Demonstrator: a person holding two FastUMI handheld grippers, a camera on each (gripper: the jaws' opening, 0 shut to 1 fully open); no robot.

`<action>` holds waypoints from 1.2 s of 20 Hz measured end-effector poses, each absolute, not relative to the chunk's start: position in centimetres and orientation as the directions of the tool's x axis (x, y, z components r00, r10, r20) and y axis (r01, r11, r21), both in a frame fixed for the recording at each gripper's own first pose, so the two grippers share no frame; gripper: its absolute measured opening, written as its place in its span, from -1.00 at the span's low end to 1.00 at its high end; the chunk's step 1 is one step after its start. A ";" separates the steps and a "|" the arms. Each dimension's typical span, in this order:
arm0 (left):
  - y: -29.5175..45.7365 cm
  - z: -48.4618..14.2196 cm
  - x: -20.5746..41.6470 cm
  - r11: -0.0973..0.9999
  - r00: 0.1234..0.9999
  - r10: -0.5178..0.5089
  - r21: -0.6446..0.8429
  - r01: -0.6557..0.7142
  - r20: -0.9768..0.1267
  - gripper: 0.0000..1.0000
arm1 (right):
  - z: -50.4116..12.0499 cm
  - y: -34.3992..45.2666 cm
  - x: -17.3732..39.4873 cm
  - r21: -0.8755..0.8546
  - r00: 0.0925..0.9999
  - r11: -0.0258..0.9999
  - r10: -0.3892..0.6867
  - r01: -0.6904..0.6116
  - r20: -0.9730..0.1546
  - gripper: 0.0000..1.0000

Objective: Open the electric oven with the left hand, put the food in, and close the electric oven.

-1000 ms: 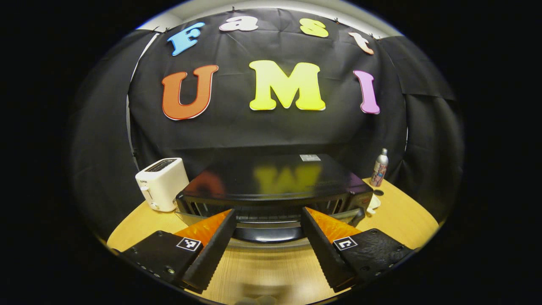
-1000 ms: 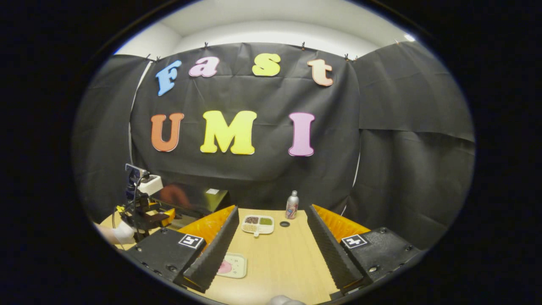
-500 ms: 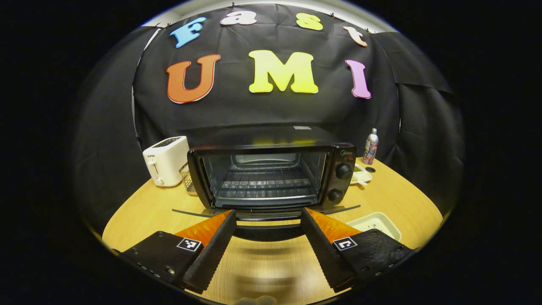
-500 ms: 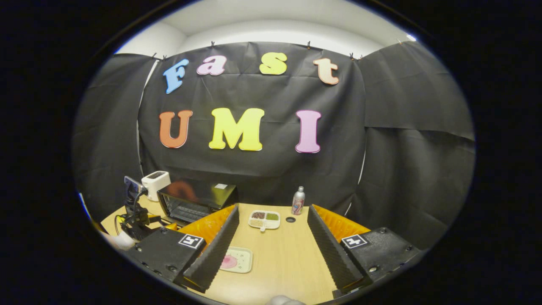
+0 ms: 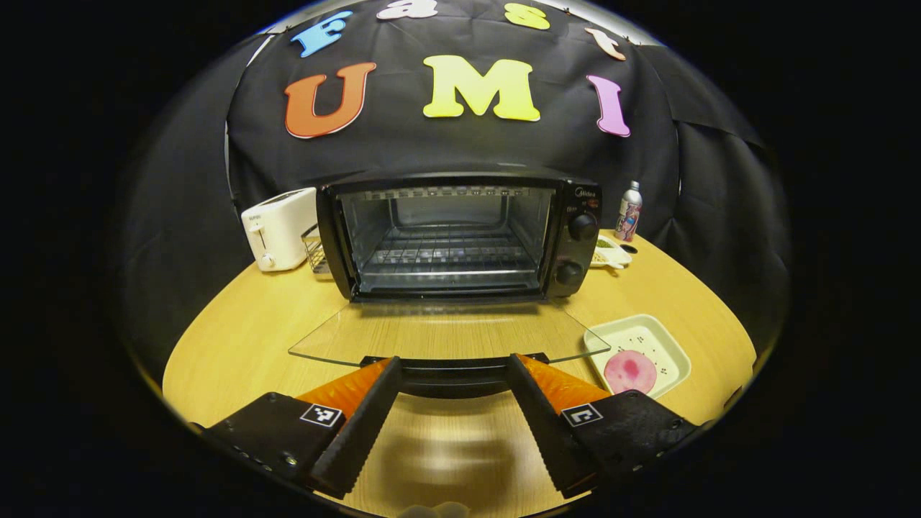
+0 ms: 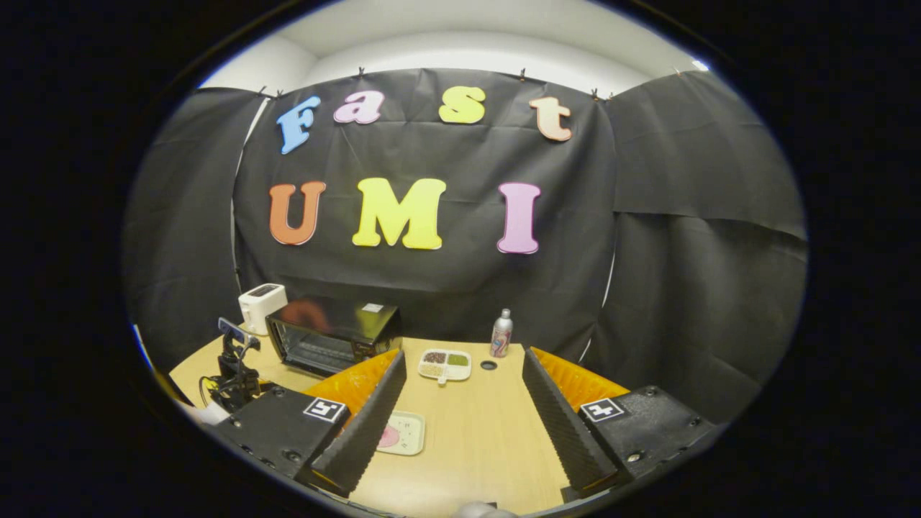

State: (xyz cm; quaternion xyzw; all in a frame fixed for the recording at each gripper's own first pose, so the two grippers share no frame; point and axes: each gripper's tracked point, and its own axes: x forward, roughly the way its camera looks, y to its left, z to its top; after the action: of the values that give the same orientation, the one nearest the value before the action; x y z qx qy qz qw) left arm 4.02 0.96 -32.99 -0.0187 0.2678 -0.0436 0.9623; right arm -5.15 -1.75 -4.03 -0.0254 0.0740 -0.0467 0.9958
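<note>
Oven (image 5: 460,237) door (image 5: 446,338) down flat, left gripper (image 5: 453,392) jaws wide around its handle, not clamped; right gripper (image 6: 460,410) spread, empty; food (image 5: 629,370) on tray beside door; loading, closing left.

black cloth (image 6: 683,273) hangs in creased panels around the booth, clipped along its top edge. above it, a pale ceiling (image 6: 475,36). the light wooden worktop (image 5: 245,324) has a rounded edge.
</note>
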 end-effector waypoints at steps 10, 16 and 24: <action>0.7 -36.9 3.8 0.995 0.785 -0.099 -0.080 0.064 -0.612 0.90 | -5.8 -2.2 -4.8 -0.070 0.976 0.992 -0.118 0.107 -0.185 1.00; 0.6 -36.5 3.9 0.995 0.770 -0.099 -0.085 0.058 -0.630 0.91 | -7.5 -2.2 -4.1 -0.080 0.969 0.991 -0.122 0.107 -0.216 1.00; 2.3 -30.8 1.0 0.999 0.855 -0.043 -0.039 0.027 -0.517 0.94 | -16.4 -2.0 -1.6 -0.019 0.918 0.999 -0.052 0.049 -0.394 1.00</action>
State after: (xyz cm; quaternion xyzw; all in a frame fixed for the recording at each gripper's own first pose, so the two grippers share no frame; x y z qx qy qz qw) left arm 0.97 2.29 -30.82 -0.0150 0.2688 -0.0181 0.9629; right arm -1.63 -2.01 -16.38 -0.0047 0.2011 -0.0258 0.9792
